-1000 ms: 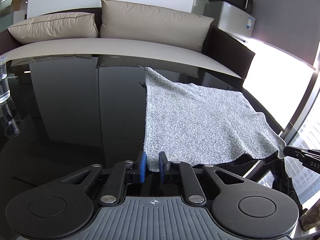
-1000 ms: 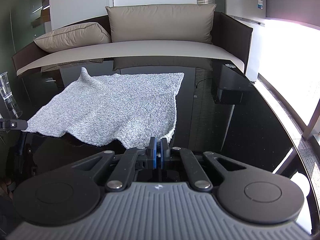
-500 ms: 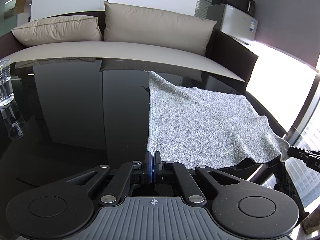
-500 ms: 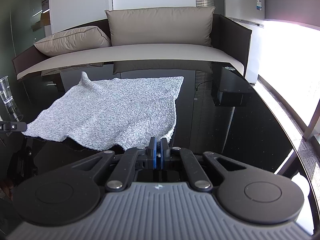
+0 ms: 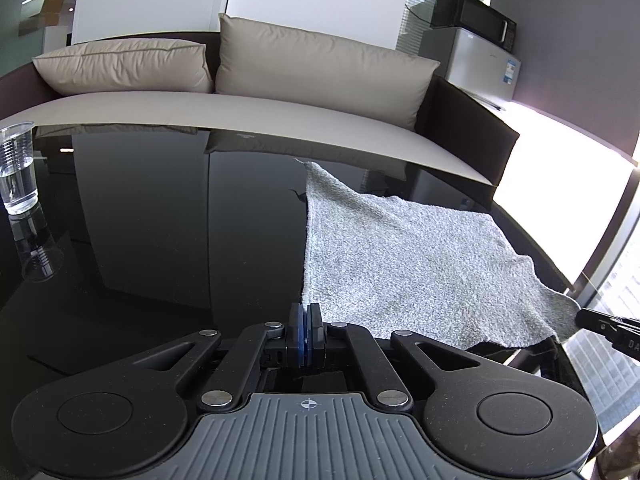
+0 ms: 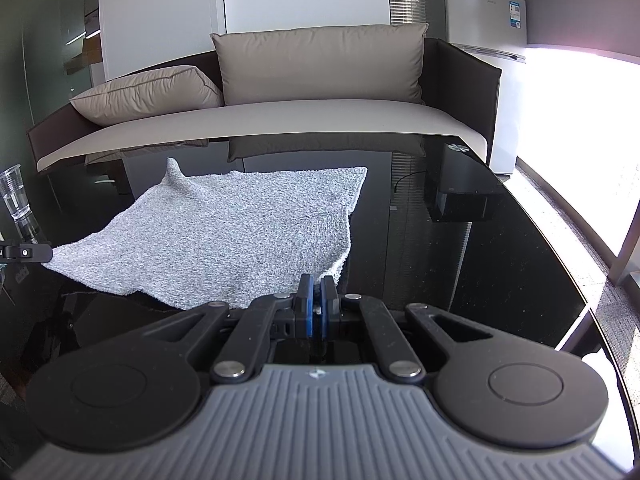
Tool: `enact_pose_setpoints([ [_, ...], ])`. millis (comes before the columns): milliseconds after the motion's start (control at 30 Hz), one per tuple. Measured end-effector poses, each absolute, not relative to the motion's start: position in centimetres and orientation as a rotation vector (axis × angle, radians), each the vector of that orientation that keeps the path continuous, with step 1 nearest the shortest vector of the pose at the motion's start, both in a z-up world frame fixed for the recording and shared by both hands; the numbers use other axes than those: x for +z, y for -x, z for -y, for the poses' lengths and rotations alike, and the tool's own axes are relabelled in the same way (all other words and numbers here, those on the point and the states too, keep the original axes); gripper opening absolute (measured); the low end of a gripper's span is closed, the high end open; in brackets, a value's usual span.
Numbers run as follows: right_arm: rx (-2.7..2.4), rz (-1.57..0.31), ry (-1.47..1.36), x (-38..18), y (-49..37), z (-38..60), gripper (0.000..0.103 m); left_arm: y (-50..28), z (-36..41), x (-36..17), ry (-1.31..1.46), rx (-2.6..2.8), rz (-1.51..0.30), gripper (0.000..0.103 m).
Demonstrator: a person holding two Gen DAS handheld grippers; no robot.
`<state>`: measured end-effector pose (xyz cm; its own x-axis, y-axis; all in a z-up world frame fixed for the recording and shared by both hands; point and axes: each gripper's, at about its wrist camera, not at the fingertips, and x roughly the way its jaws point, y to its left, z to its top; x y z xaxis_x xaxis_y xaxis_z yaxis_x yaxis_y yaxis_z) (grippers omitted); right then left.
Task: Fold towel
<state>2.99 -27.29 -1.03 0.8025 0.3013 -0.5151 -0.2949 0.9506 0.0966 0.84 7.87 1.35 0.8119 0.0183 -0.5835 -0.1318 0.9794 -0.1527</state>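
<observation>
A grey terry towel (image 5: pixel 404 256) lies spread on the glossy black table (image 5: pixel 160 220), its near edge lifted off the surface. My left gripper (image 5: pixel 305 326) is shut on the towel's near left corner. My right gripper (image 6: pixel 316 304) is shut on the towel's near right corner; the towel also shows in the right wrist view (image 6: pixel 240 236). Each gripper's tip appears in the other's view, the right one (image 5: pixel 608 326) and the left one (image 6: pixel 24 252), at the towel's opposite near corner. The far corners rest on the table.
A clear plastic cup with water (image 5: pixel 18 168) stands at the table's far left; it also shows in the right wrist view (image 6: pixel 14 192). A sofa with beige cushions (image 5: pixel 320 64) runs behind the table. A black box (image 6: pixel 456 188) sits beyond the table's right part.
My left gripper has closed on the towel's near left corner. Both grippers have risen slightly, lifting the towel's near edge off the table.
</observation>
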Motion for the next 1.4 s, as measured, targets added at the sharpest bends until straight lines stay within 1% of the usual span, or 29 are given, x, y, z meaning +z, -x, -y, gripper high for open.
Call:
enact_pose_setpoints([
  [900,0.361,-0.489,-0.061,1.9,1.6,28.9,0.003,3.7,-7.1,3.8,0.189,0.079,-0.557,0.001],
  [1400,0.342,-0.475,-0.079,2.1,-0.2,29.2,0.003,2.5,-6.6,3.8,0.167,0.079,-0.537,0.001],
])
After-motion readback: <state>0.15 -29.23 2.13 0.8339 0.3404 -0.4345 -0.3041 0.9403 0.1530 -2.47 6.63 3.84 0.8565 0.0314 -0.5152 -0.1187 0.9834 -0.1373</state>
